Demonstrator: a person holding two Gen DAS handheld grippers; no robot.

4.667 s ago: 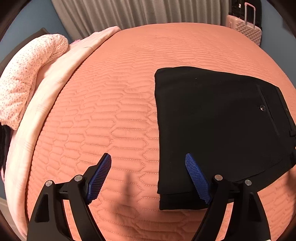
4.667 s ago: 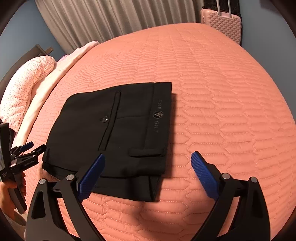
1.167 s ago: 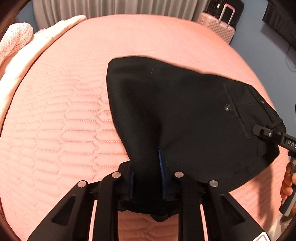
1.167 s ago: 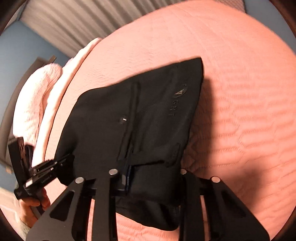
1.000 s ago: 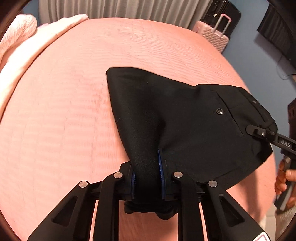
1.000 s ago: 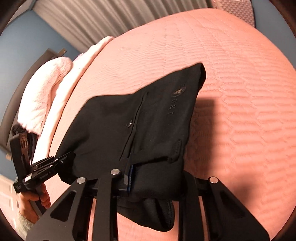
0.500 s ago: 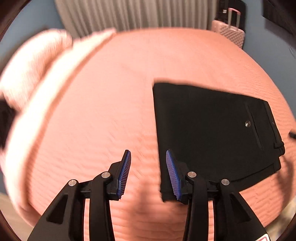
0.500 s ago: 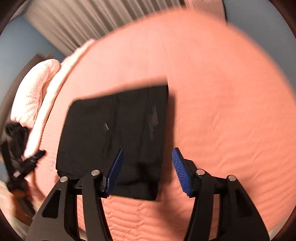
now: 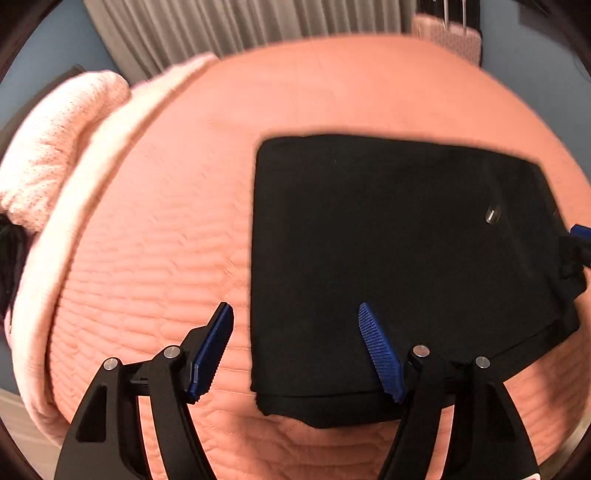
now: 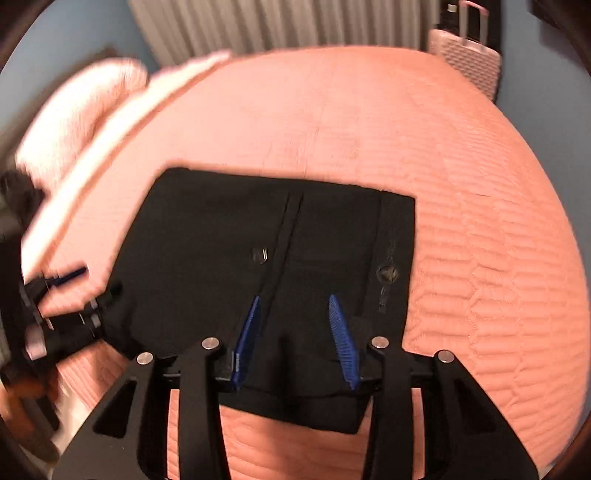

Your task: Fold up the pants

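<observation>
The black pants (image 9: 399, 266) lie folded into a flat rectangle on the orange quilted bed (image 9: 155, 236), with the back pocket button up. My left gripper (image 9: 297, 349) is open and empty above the pants' near left corner. In the right wrist view the pants (image 10: 229, 240) fill the middle, waistband with a logo at the right. My right gripper (image 10: 295, 341) is open, empty, over the near edge by the pocket seam. The left gripper (image 10: 66, 306) shows blurred at the pants' left edge.
A pink speckled pillow (image 9: 55, 147) and a pale pink blanket (image 9: 74, 229) lie along the bed's left side. Grey curtains (image 9: 240, 22) hang behind the bed. A pink suitcase (image 10: 469, 59) stands at the far right corner. The bed's near edge is just below both grippers.
Both grippers held the folded pants lifted a second ago, then let go and opened. The pants now lie flat. My left gripper has opened wider; the right has moved in over the near edge.
</observation>
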